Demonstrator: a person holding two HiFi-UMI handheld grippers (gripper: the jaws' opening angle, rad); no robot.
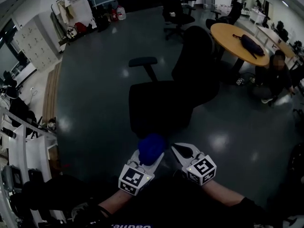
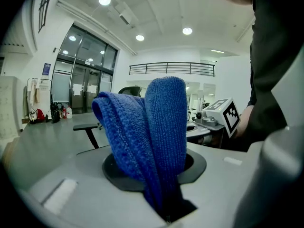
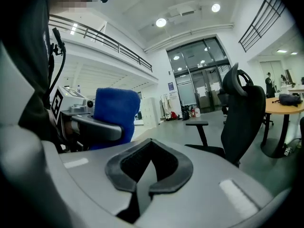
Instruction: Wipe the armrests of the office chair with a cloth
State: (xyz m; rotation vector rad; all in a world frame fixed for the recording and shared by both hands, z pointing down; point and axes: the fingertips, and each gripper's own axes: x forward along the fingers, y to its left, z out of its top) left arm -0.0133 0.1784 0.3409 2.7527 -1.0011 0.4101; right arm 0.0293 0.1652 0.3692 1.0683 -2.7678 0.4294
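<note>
A black office chair stands on the grey floor just ahead of me, its back turned to the right and one armrest sticking out at the far left side. My left gripper is shut on a folded blue cloth, which bulges up from between the jaws. My right gripper is beside it, shut and holding nothing. Both hang near the seat's front edge, not touching the chair. The right gripper view shows the armrest and chair back ahead.
A round wooden table with a dark bag stands at right, a person crouched beside it. Another black chair is farther back. Shelving and clutter line the left side; lockers stand at far left.
</note>
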